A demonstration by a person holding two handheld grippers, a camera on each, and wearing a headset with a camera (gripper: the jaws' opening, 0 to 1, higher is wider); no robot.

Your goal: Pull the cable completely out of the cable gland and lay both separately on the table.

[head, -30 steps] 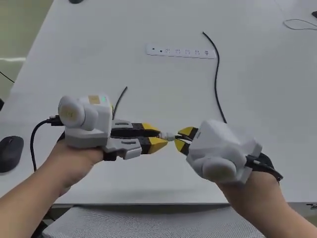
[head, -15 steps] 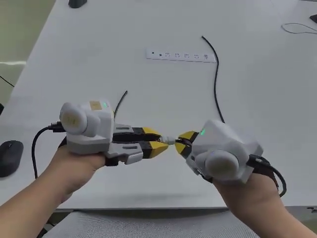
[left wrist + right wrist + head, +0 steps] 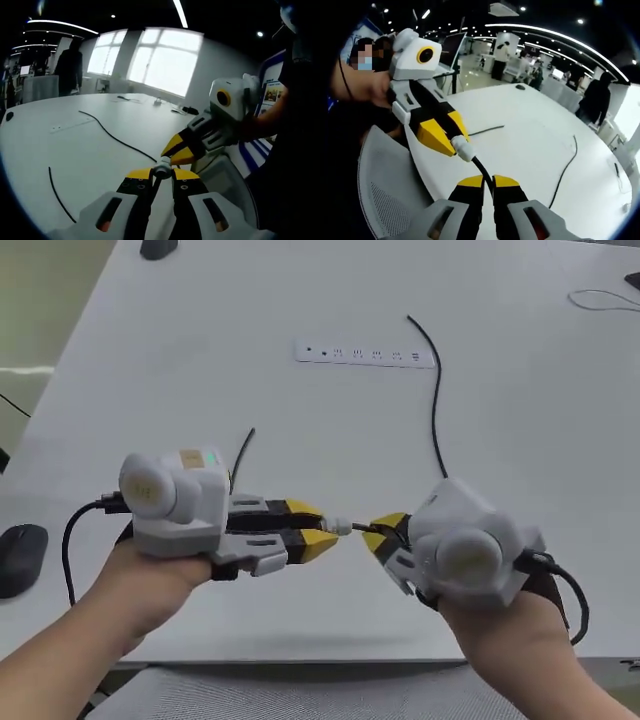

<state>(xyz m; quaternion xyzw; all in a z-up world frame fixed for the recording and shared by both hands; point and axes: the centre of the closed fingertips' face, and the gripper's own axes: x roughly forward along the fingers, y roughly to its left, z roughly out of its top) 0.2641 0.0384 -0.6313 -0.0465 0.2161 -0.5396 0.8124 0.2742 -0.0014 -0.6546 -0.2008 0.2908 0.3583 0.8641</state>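
The white counter (image 3: 300, 410) stretches away to the far side. It carries a power strip (image 3: 365, 351), a long black lead (image 3: 436, 410) beside the strip that runs toward the near side, and a mouse (image 3: 20, 555) at the near left edge. Above the near edge the two tools are held level and nose to nose, well clear of the surface. The left gripper (image 3: 328, 532) points right and the right gripper (image 3: 376, 533) points left, with their yellow tips just apart. The left gripper's fingers (image 3: 140, 175) are clenched on the cable gland (image 3: 161, 167), a small white fitting that pokes out past the tips. The right gripper's fingers are clenched on the cable (image 3: 481, 170), a thin black strand running from the gland's mouth straight in between them. A short bare stretch of cable spans the gap, so the cable sits in the gland and both are up in the air. The cable looks light and limp, and would likely bend or slip if pinched far from the gland, so a hold close to the mouth seems right. The gland looks hard, smooth and small, and is best gripped across its body so it cannot roll. A straight pull in line with the gland, with the wrists kept level, should suit.
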